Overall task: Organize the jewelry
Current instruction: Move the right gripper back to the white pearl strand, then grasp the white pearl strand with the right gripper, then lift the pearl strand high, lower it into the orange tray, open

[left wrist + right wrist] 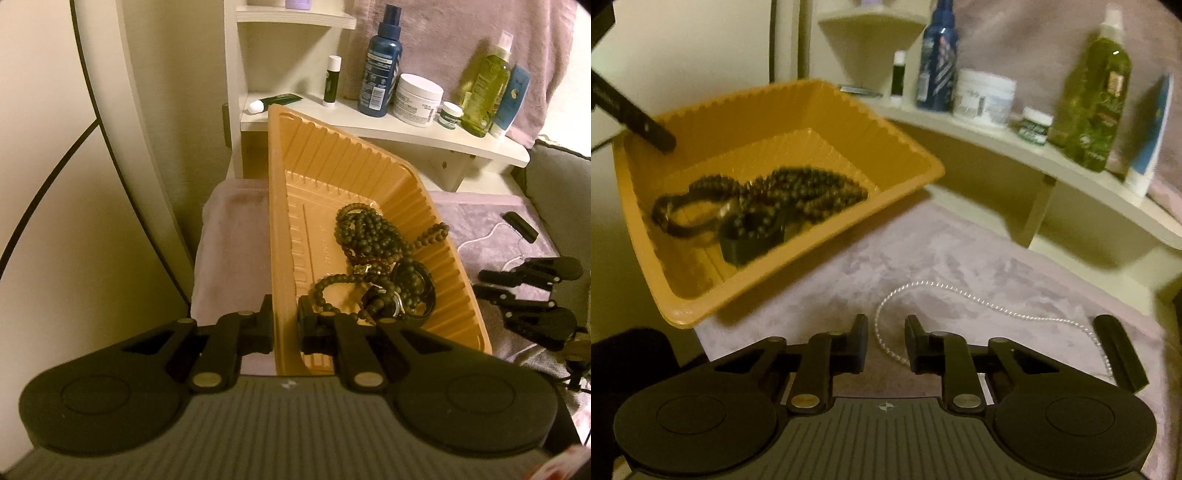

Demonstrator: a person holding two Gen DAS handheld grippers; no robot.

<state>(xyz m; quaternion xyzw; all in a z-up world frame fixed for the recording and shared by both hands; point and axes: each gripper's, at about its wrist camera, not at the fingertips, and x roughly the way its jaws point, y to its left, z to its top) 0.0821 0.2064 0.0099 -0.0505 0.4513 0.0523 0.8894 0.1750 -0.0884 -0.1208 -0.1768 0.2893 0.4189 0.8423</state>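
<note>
An orange ribbed tray [343,173] fills the centre of the left wrist view, tilted, its near wall clamped between the fingers of the left gripper [286,321]. A tangle of dark beaded strands [369,236] lies heaped in its lower right corner with a black band [417,291]; in the right wrist view the heap is motion-blurred and single pieces cannot be told apart. At the bottom centre of that view the right gripper [886,341] has its fingers apart, with a white pearl strand [960,291] curving between them on the mauve cloth [960,251]; whether the pads touch it cannot be told. The strand's far end runs behind a black object [1119,354] at lower right. Open cloth lies between the tray and the shelf [997,136] of bottles.
</note>
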